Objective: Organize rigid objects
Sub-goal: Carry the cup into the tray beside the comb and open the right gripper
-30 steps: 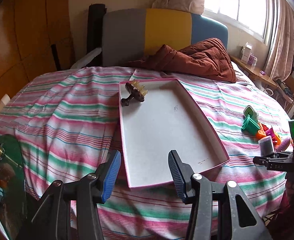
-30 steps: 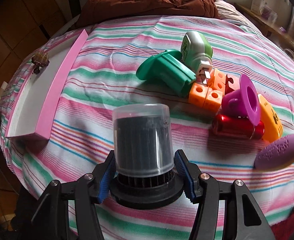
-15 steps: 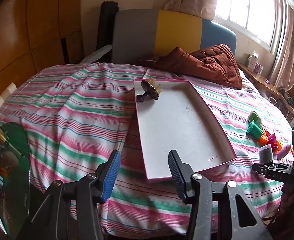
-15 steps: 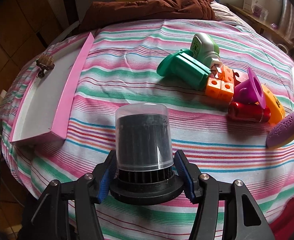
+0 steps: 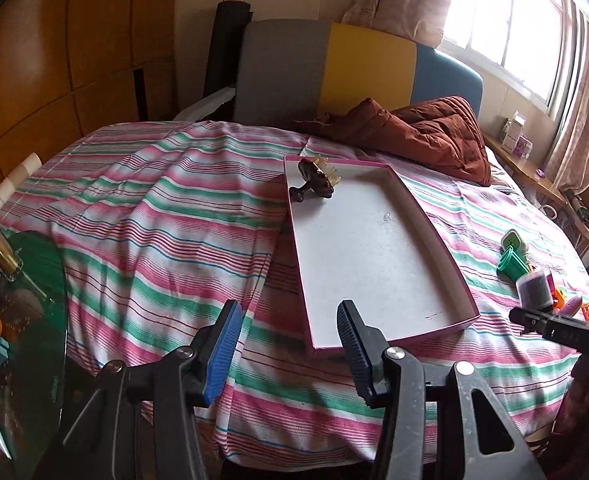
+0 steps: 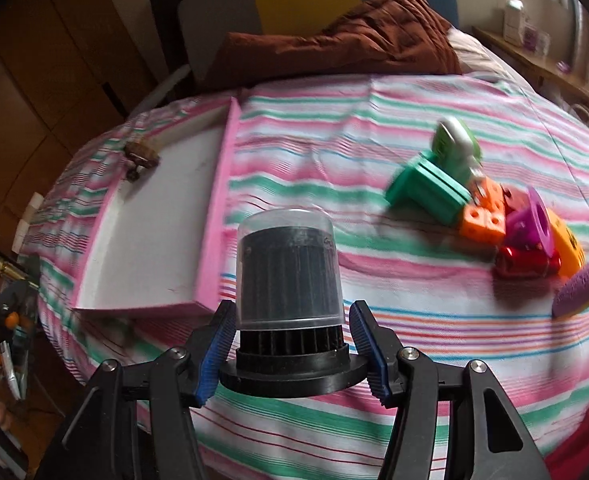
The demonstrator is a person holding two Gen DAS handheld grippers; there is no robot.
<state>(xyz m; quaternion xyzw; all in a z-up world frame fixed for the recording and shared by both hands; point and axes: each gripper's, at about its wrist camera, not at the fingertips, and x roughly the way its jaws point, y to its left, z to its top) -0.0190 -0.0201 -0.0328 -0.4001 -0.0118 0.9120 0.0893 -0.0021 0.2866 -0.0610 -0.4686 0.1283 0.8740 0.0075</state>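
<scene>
My right gripper (image 6: 292, 344) is shut on a black ribbed cylinder with a clear cap (image 6: 288, 272), held above the striped bed near the front right corner of the pink-rimmed white tray (image 6: 218, 216). The cylinder also shows in the left wrist view (image 5: 534, 290). A brown hair claw (image 5: 314, 184) lies at the far left corner of the tray (image 5: 378, 336). My left gripper (image 5: 288, 350) is open and empty, off the bed's front edge. A pile of toys lies to the right: a green block (image 6: 426, 192), orange cubes (image 6: 482, 220), a purple funnel (image 6: 534, 224), a red can (image 6: 526, 262).
A brown quilt (image 5: 414, 136) lies at the head of the bed against the grey, yellow and blue headboard (image 5: 334, 68). A green glass side table (image 5: 18, 320) with a jar and an orange stands at the left. A window shelf (image 5: 534, 172) runs along the right.
The right gripper has carried the cylinder left and up, closer to the tray's corner. The left gripper has pulled back and risen, so the bed looks farther away.
</scene>
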